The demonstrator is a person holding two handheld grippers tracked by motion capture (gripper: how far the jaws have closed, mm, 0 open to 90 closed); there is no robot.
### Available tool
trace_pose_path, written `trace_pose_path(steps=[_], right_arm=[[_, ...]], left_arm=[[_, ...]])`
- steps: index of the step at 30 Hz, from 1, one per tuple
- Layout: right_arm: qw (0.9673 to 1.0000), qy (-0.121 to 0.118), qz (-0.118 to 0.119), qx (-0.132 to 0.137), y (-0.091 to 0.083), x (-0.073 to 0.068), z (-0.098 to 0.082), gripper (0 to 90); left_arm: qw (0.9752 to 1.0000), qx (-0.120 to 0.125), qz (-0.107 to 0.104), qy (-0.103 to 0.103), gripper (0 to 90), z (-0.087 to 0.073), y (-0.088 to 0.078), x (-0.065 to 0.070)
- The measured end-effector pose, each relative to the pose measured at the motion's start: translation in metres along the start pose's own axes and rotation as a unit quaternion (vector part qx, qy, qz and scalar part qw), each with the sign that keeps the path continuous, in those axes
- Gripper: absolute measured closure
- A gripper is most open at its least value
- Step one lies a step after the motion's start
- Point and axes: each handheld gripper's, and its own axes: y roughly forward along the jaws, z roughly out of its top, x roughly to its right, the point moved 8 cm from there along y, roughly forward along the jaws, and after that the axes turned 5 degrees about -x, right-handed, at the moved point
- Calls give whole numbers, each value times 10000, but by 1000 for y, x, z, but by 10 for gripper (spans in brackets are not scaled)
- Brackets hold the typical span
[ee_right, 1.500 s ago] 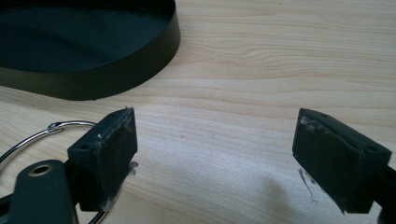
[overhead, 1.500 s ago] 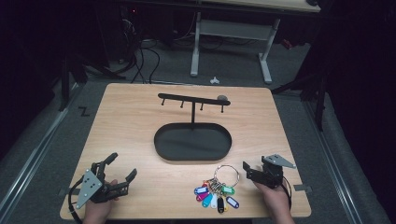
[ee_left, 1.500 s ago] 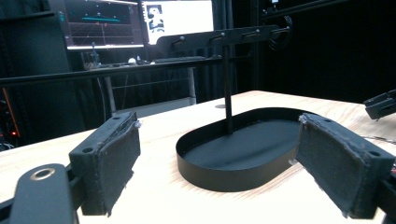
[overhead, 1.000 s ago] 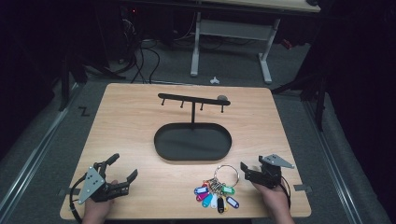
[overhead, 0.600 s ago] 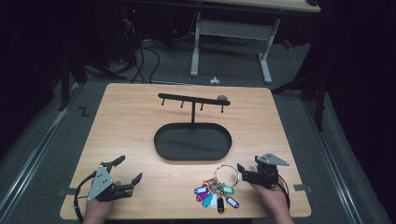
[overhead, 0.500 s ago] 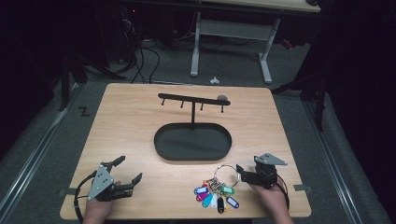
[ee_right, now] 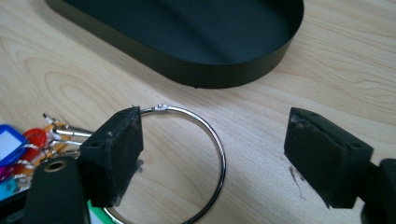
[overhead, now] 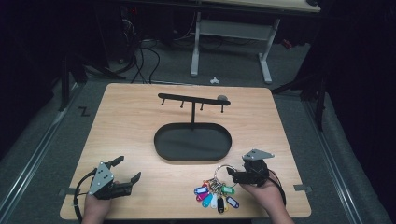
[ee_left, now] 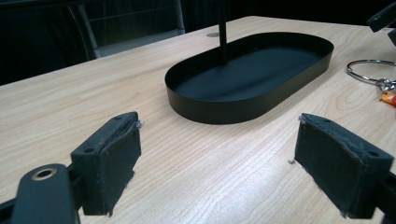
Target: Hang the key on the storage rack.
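We note the wooden table [overhead: 140, 121] with a black key stand [overhead: 192, 108] rising from an oval black tray [overhead: 193, 142] near its centre. The left gripper [overhead: 122, 169] sits low at the near left corner, its jaws spread wide with only bare wood between them; in its own view the pads [ee_left: 112, 161] frame the tray's near wall. The right gripper [overhead: 232, 172] hangs at the near right, jaws likewise apart, just over a large metal key ring [ee_right: 205, 158] that lies flat on the table just in front of the tray. In the right gripper view we see one pad overlapping the ring's left arc; contact we cannot tell. A cluster of coloured key tags [overhead: 214, 195] fans from the ring toward the near edge.
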Motion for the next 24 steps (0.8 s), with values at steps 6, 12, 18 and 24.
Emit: trace_pose_path(steps=[6, 12, 18, 24], right_arm=[[9982, -330, 109, -486, -4, 1, 6, 268], [9934, -572, 360, -931, -6, -2, 11, 353], [9861, -778, 548, -1364, -3, -4, 13, 421], [9769, -919, 561, -1846, 7, -4, 18, 419]], left_arm=[[10000, -48, -38, -6, 149, -1, 1, 1], [9999, -99, -40, -31, 149, -1, 2, 0], [9999, -138, -74, -22, 149, -2, 3, 1], [9998, -168, -90, -20, 149, -3, 4, 2]])
